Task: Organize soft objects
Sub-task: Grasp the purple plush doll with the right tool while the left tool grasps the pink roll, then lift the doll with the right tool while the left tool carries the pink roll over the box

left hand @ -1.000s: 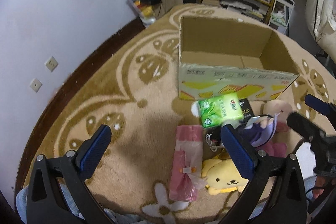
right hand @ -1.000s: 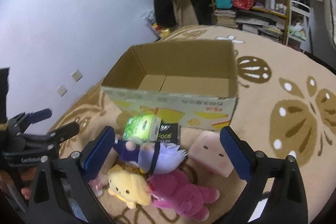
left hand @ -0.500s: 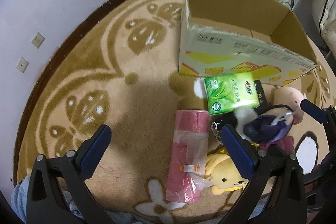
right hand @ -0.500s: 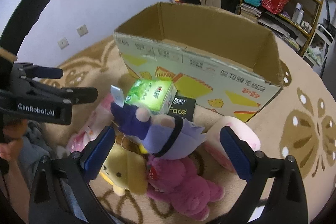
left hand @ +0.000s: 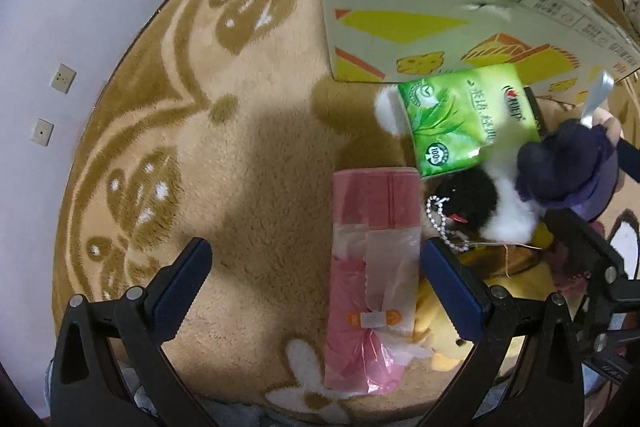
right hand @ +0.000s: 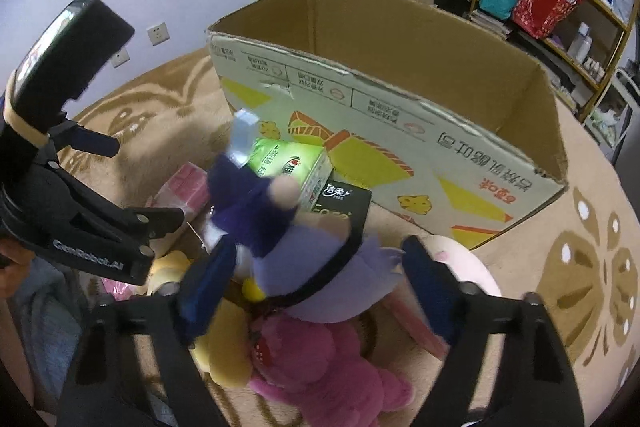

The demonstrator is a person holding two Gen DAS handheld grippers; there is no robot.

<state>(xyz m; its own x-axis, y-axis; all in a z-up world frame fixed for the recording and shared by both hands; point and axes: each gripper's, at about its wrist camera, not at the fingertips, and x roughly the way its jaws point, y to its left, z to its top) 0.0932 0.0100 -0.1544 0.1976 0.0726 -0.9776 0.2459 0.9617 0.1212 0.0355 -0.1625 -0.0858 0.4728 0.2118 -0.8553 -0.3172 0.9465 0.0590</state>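
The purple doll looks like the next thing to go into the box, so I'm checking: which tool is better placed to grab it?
Right. The right tool already straddles the purple doll, jaws just closing; the left tool straddles the pink packet.

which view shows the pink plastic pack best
The left wrist view: the pink plastic pack lies full length on the rug between the left tool's open fingers. The right wrist view shows only one pink end behind the plush toys.
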